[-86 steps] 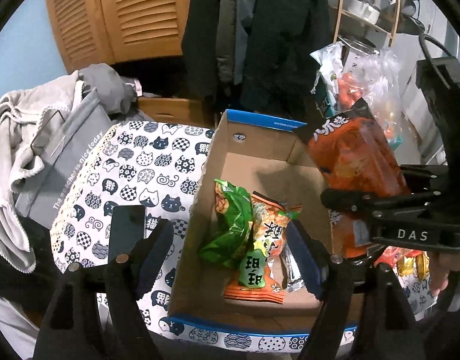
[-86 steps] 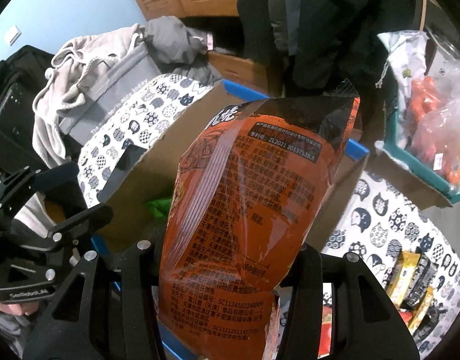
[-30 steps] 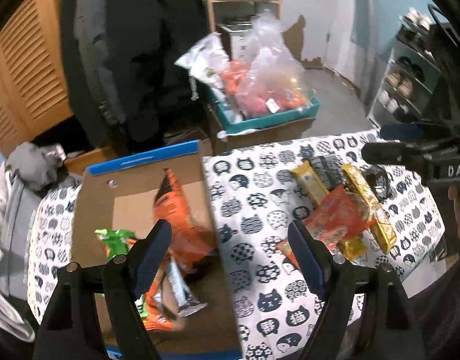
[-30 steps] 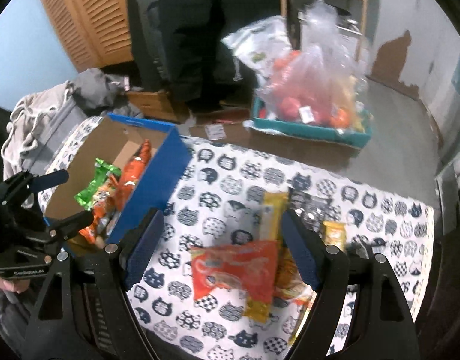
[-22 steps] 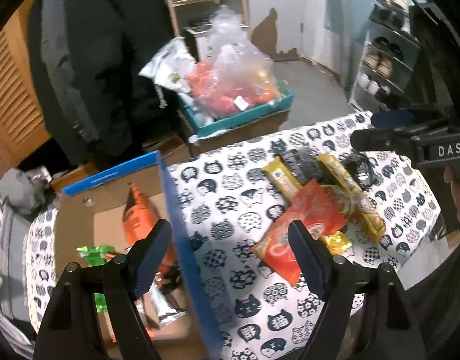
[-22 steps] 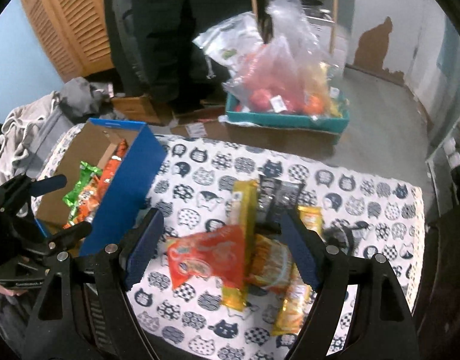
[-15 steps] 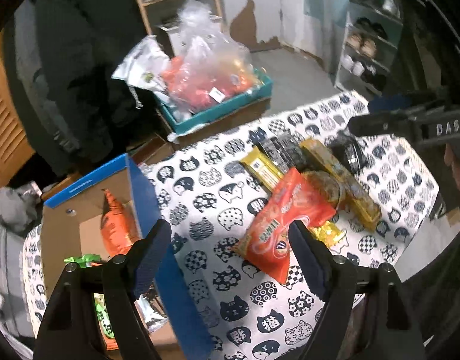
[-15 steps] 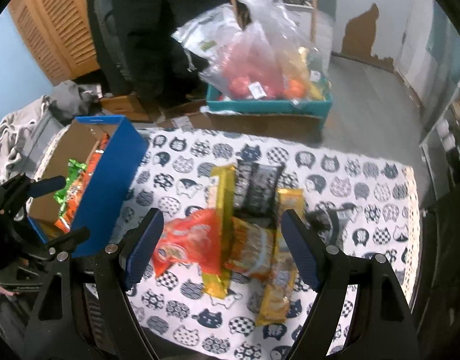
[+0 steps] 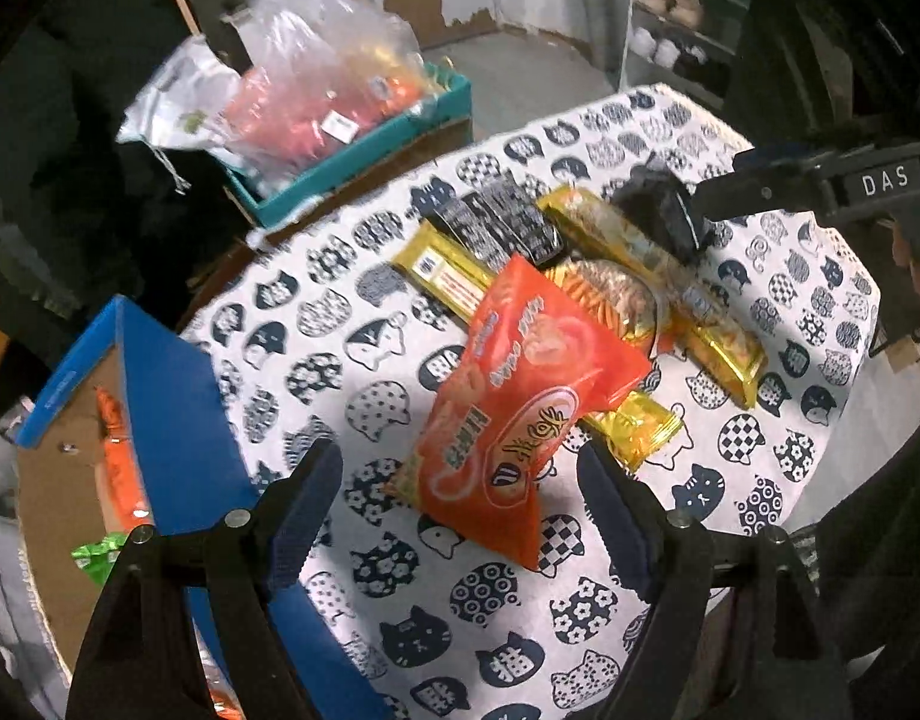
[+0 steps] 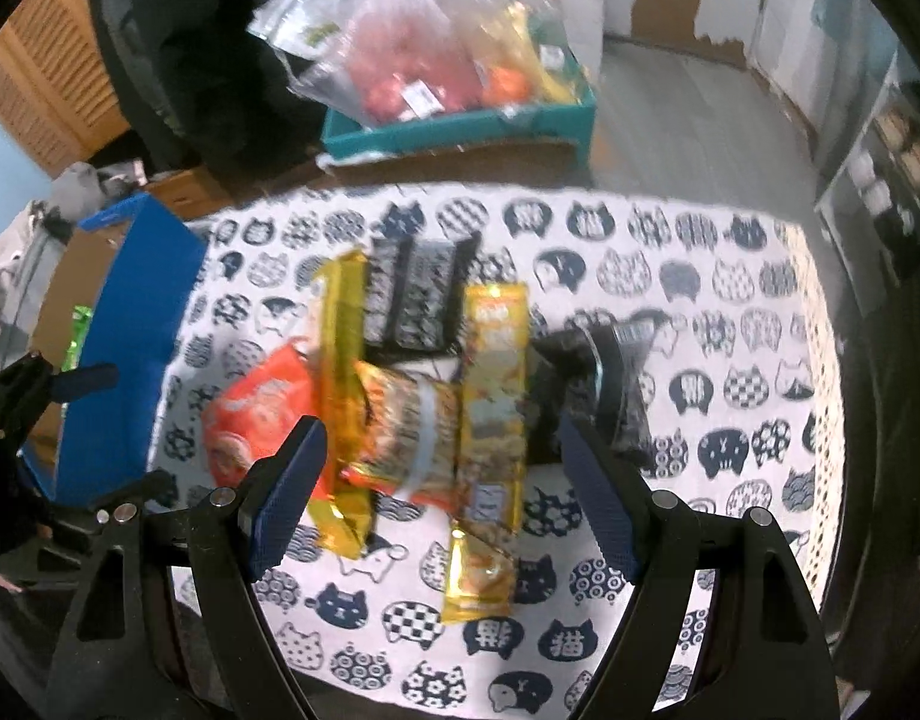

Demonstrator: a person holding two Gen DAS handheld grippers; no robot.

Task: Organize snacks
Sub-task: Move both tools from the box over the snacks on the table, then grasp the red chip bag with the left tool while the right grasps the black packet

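1. Red and glossy, a snack bag point(image 9: 514, 414) is seen lying on the cat-print cloth point(image 9: 339, 330) that covers the bench, its upper end resting on the other snacks.
2. Beside and under it a heap is formed: two long gold packets point(image 10: 496, 384), a striped orange pack point(image 10: 408, 432), a black packet point(image 9: 502, 222) and a dark pouch point(image 10: 616, 384).
3. A blue cardboard box point(image 9: 171, 420) is placed at the left end of the bench; an orange bag point(image 9: 114, 456) and a green bag point(image 9: 96, 552) are held inside it.
4. The left gripper point(image 9: 460, 516) is held above the near end of the red bag, jaws wide and empty.
5. The right gripper point(image 10: 441, 492) is held above the heap, jaws wide, nothing gripped.
6. Behind the bench, a teal crate point(image 10: 460, 126) filled with plastic bags is seen on the floor.
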